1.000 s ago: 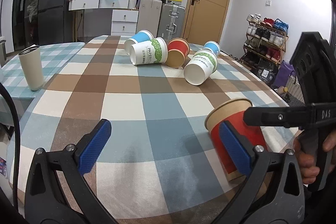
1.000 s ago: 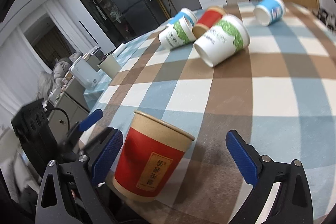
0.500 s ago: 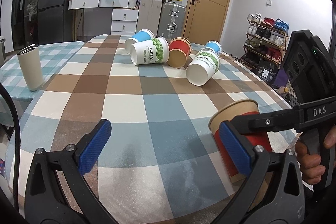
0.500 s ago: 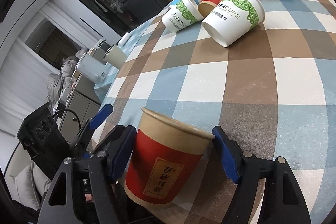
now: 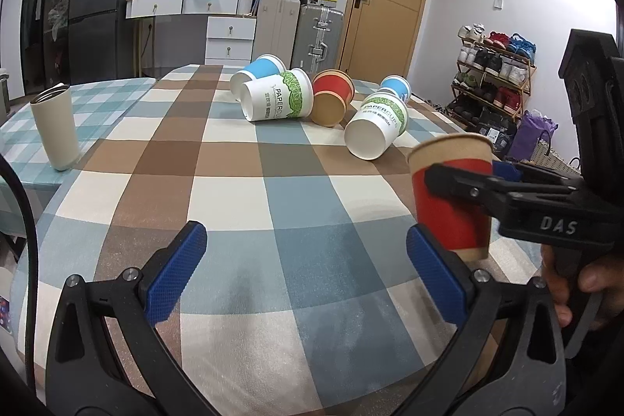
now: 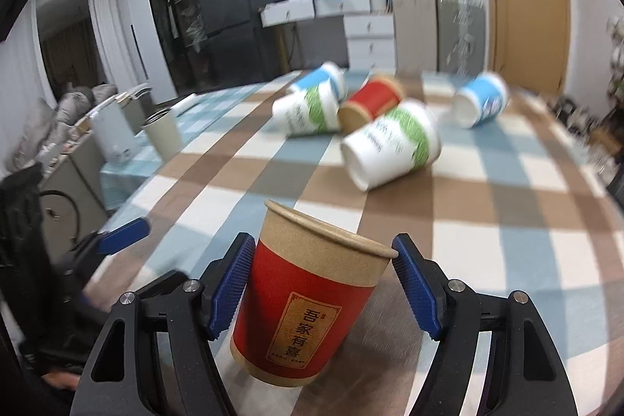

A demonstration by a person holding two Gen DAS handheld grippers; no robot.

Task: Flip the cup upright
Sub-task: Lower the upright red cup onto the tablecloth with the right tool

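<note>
A red and kraft paper cup [image 6: 308, 303] is held mouth-up between the blue pads of my right gripper [image 6: 323, 287], tilted a little and lifted off the checked tablecloth. It also shows in the left wrist view [image 5: 452, 197], with the right gripper's black fingers [image 5: 507, 193] across it. My left gripper [image 5: 308, 275] is open and empty, low over the near part of the table. Several cups lie on their sides further back: a white and green one [image 5: 376, 131], another white and green one [image 5: 277, 100], a red one [image 5: 331, 98] and two blue ones.
A beige metal tumbler [image 5: 54, 125] stands upright at the left table edge. The checked tablecloth [image 5: 241, 197] covers the table. Drawers, suitcases, a fridge and a door stand behind; a shoe rack is at the right.
My right gripper closed on the upright red cup and lifted it off the table; the right wrist view swung level. The left gripper stayed open in place.
</note>
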